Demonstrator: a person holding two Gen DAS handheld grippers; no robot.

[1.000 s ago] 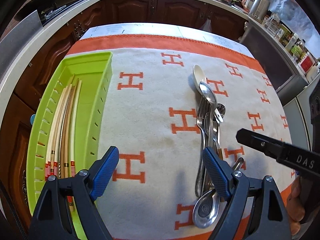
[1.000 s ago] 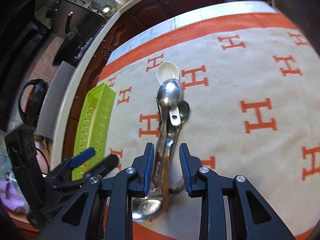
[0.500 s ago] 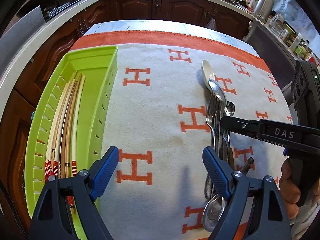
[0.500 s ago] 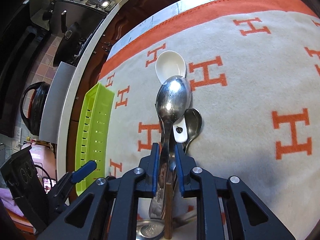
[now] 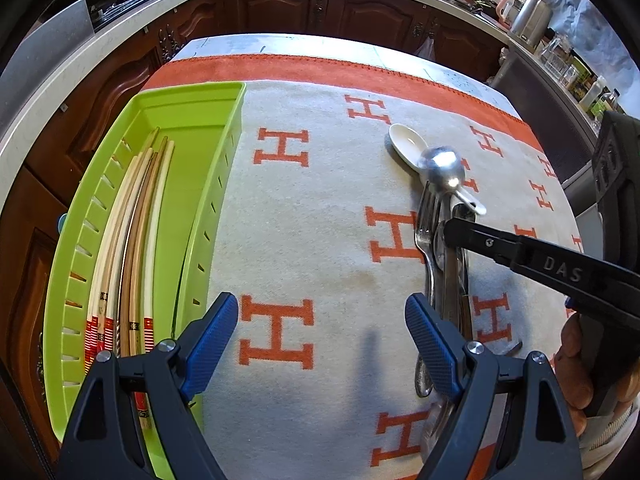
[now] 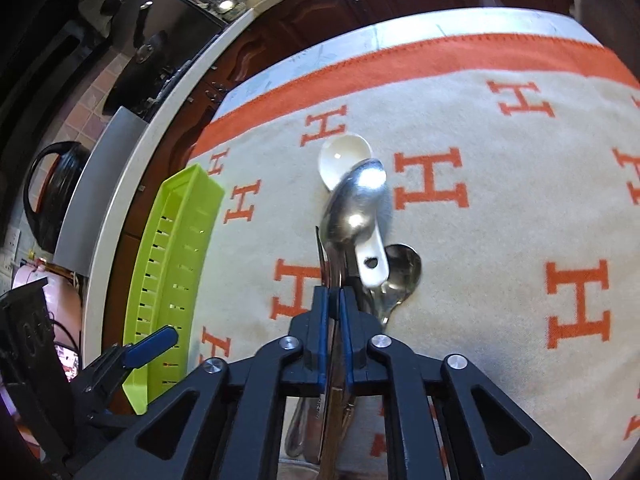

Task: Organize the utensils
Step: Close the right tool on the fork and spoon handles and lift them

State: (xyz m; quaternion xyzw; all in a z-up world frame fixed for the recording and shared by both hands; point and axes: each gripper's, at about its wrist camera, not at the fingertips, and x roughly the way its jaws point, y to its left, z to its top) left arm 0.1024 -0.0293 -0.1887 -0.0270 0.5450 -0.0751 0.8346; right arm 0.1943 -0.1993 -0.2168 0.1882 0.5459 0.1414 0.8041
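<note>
My right gripper (image 6: pixel 334 300) is shut on the handle of a steel spoon (image 6: pixel 354 206), whose bowl tilts up over a white ceramic spoon (image 6: pixel 344 156). In the left wrist view the right gripper (image 5: pixel 454 232) reaches in from the right, over a pile of a fork (image 5: pixel 428 220) and other steel utensils, with the steel spoon (image 5: pixel 442 166) lifted. My left gripper (image 5: pixel 320 340) is open and empty, low over the cloth between the pile and a green tray (image 5: pixel 208 216). The tray holds several chopsticks (image 5: pixel 136 248).
The table is covered by a beige cloth (image 5: pixel 320 200) with orange H marks and an orange border. Another steel spoon (image 6: pixel 402 272) lies right of the held one. Dark wood cabinets and counters ring the table; the green tray (image 6: pixel 176 240) lies along the left edge.
My right gripper has closed on the steel spoon's handle and raised its bowl off the pile. The left gripper has stayed open and drifted slightly forward.
</note>
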